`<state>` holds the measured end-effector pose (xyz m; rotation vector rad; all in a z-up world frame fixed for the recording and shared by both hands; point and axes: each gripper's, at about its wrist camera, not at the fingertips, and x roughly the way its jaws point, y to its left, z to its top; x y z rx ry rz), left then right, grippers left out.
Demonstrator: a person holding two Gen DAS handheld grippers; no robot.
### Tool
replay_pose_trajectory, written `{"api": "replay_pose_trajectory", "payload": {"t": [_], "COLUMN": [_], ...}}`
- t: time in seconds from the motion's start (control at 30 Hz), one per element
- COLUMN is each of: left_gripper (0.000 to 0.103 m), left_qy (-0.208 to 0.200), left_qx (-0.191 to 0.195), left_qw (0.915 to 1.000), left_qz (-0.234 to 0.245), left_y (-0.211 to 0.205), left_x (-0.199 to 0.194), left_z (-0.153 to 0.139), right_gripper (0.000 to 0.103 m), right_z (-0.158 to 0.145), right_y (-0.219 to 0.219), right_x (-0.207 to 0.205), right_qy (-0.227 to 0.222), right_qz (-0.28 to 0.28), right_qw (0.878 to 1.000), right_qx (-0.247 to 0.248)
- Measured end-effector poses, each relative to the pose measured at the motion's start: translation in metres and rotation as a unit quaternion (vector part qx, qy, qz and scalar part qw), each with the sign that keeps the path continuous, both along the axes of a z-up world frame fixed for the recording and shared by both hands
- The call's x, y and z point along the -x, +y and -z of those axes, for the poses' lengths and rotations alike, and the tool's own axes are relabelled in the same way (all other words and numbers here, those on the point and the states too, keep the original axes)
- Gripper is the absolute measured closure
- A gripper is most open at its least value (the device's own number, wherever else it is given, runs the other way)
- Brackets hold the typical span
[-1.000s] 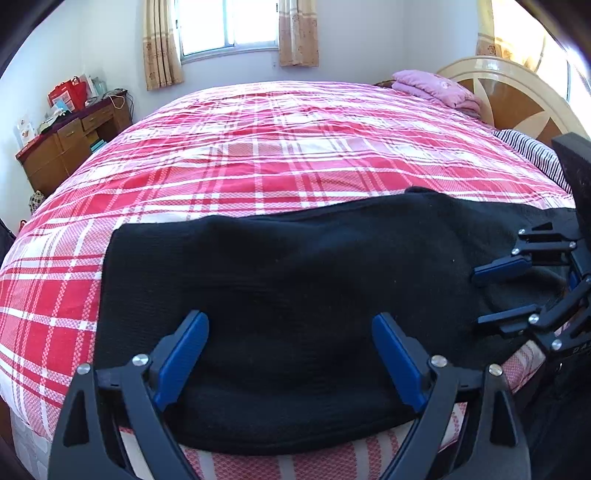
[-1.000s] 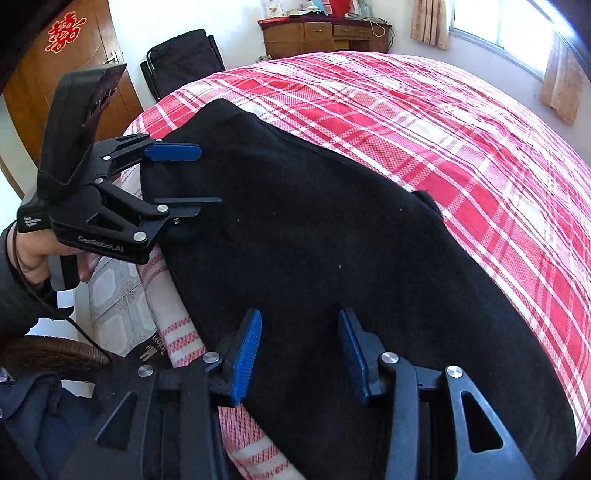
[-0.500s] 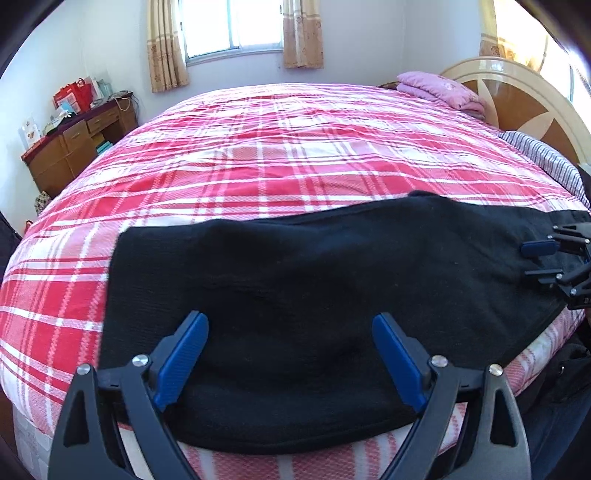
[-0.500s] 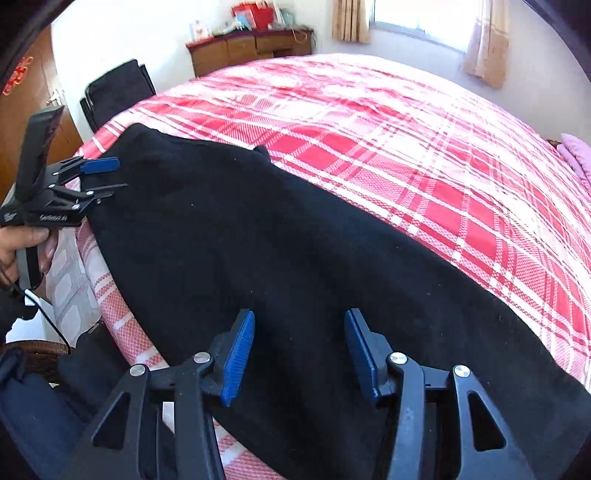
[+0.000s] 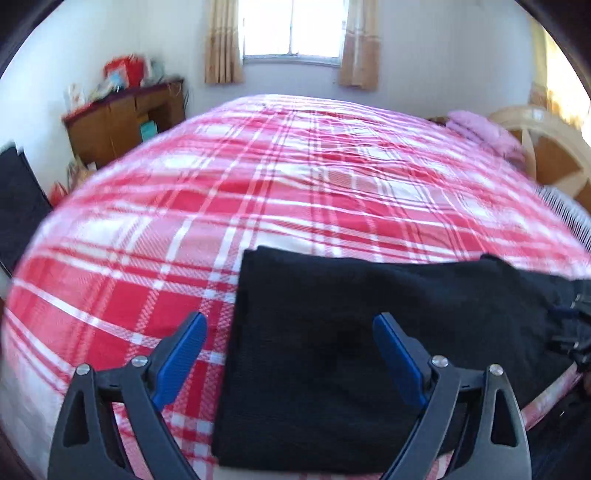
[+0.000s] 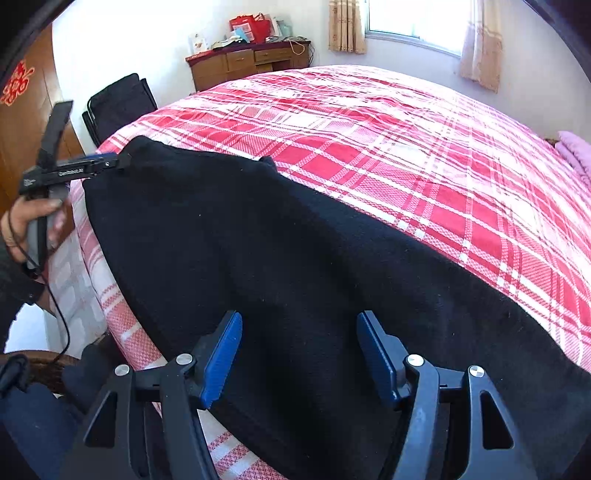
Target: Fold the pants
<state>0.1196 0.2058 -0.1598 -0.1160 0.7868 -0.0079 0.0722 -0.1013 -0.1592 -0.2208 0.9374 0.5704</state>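
Black pants (image 5: 369,332) lie flat along the near edge of a bed with a red and white plaid cover (image 5: 277,192); they also fill the right wrist view (image 6: 277,258). My left gripper (image 5: 290,354) is open and empty, hovering over the left end of the pants; it shows from the side in the right wrist view (image 6: 110,162) at that far corner. My right gripper (image 6: 299,354) is open and empty above the other end of the pants and shows at the edge of the left wrist view (image 5: 572,325).
A wooden dresser (image 6: 247,62) with clutter stands by the far wall. A black chair (image 6: 118,103) stands beside the bed. A pink folded cloth (image 5: 484,129) lies near the headboard (image 5: 546,147). A window with curtains (image 5: 291,33) is behind.
My left gripper has swung left to the left end of the pants, with motion blur. My right gripper has drawn further along the pants, away from the left one. Both stay open.
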Motion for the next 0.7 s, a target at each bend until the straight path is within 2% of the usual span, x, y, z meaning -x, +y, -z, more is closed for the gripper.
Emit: {"api": "replay_pose_trajectory", "payload": {"t": [0.07, 0.1, 0.13, 0.2, 0.3, 0.33, 0.43, 0.57, 0.63, 0.7], "left_gripper": [0.014, 0.021, 0.036, 0.044, 0.077, 0.08, 0.082, 0.083, 0.088, 0.088], "left_qy": [-0.002, -0.006, -0.005, 0.0, 0.003, 0.002, 0.002, -0.004, -0.008, 0.0], "left_qx": [0.029, 0.036, 0.053, 0.078, 0.085, 0.104, 0.126, 0.125, 0.123, 0.116], "left_qw": [0.9996, 0.9993, 0.9986, 0.9969, 0.9963, 0.9945, 0.992, 0.9921, 0.9922, 0.9931], "left_qz": [-0.002, -0.001, 0.008, 0.01, 0.009, 0.01, -0.001, -0.008, -0.019, -0.012], "left_y": [0.009, 0.01, 0.011, 0.015, 0.021, 0.026, 0.033, 0.041, 0.047, 0.046], "left_x": [-0.004, -0.004, -0.006, -0.009, -0.009, -0.007, -0.004, 0.001, 0.003, 0.001], "left_z": [0.004, 0.003, 0.002, 0.002, 0.004, 0.005, 0.003, -0.007, -0.011, -0.007], "right_gripper": [0.037, 0.037, 0.037, 0.037, 0.037, 0.037, 0.037, 0.037, 0.037, 0.037], "right_z": [0.0, 0.001, 0.001, 0.001, 0.002, 0.002, 0.0, 0.0, 0.0, 0.002], "right_y": [0.003, 0.004, 0.004, 0.004, 0.004, 0.003, 0.002, 0.001, 0.002, 0.005], "right_x": [0.003, 0.004, 0.004, 0.006, 0.002, 0.001, 0.001, 0.001, 0.001, 0.002], "right_qy": [-0.004, -0.006, -0.008, -0.011, -0.013, -0.012, -0.01, -0.01, -0.012, -0.016], "right_qz": [0.0, 0.0, 0.001, 0.004, 0.008, 0.009, 0.013, 0.014, 0.015, 0.015], "right_qw": [1.0, 1.0, 1.0, 1.0, 1.0, 1.0, 1.0, 1.0, 1.0, 1.0], "right_qx": [0.002, 0.004, 0.005, 0.005, -0.001, -0.004, -0.011, -0.017, -0.019, -0.014]}}
